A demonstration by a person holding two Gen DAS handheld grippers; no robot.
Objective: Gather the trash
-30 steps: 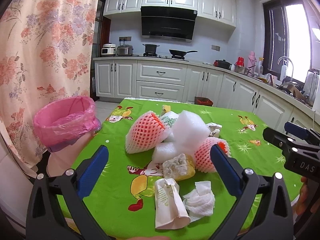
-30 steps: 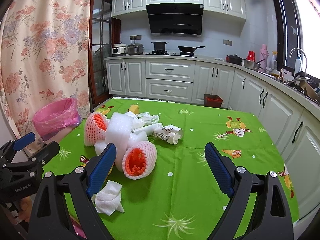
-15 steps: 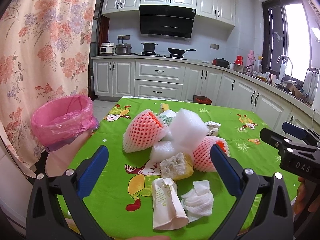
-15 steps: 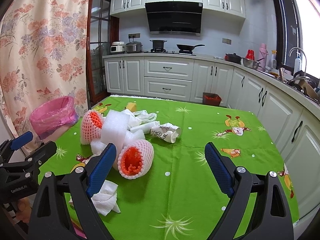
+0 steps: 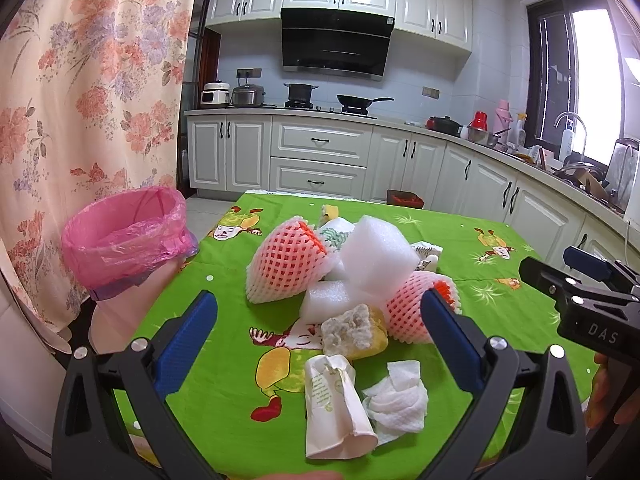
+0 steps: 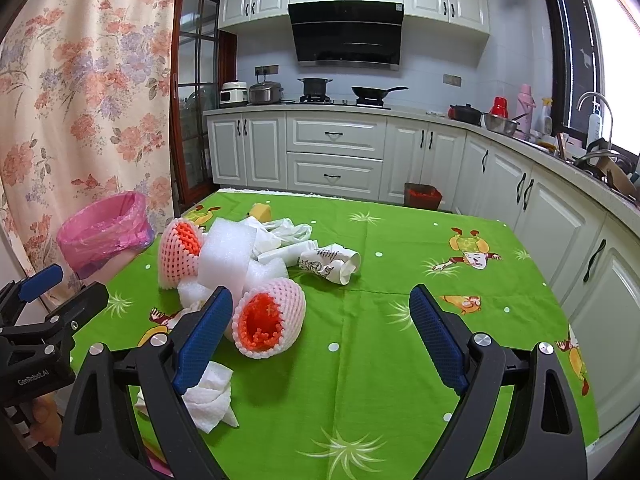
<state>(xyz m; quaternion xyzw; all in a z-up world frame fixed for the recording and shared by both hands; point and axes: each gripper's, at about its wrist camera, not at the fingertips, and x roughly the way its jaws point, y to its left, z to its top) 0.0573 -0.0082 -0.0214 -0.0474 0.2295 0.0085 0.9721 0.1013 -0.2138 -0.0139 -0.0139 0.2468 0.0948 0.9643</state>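
A heap of trash lies on the green tablecloth [image 5: 224, 360]: two pink foam net sleeves [image 5: 286, 264] [image 6: 268, 316], white foam blocks [image 5: 376, 252], a yellow crumbly lump [image 5: 356, 330], a crushed paper cup [image 5: 336, 404] and a crumpled tissue [image 5: 396, 400]. A second paper cup [image 6: 330, 264] lies behind the heap. A pink-lined bin [image 5: 124, 236] stands off the table's left edge. My left gripper [image 5: 316, 308] hovers open in front of the heap. My right gripper [image 6: 320, 296] is open too, above the cloth just right of the nearer sleeve. Neither holds anything.
A floral curtain [image 5: 80, 100] hangs close behind the bin. White kitchen cabinets [image 6: 336, 156] and a counter run along the back and right walls. The right half of the tablecloth [image 6: 440, 280] is bare. A small red bin [image 6: 423, 194] stands beyond the table.
Both views have drifted a little, so the heap and bin sit slightly further left. Both grippers have stayed open and no trash has moved.
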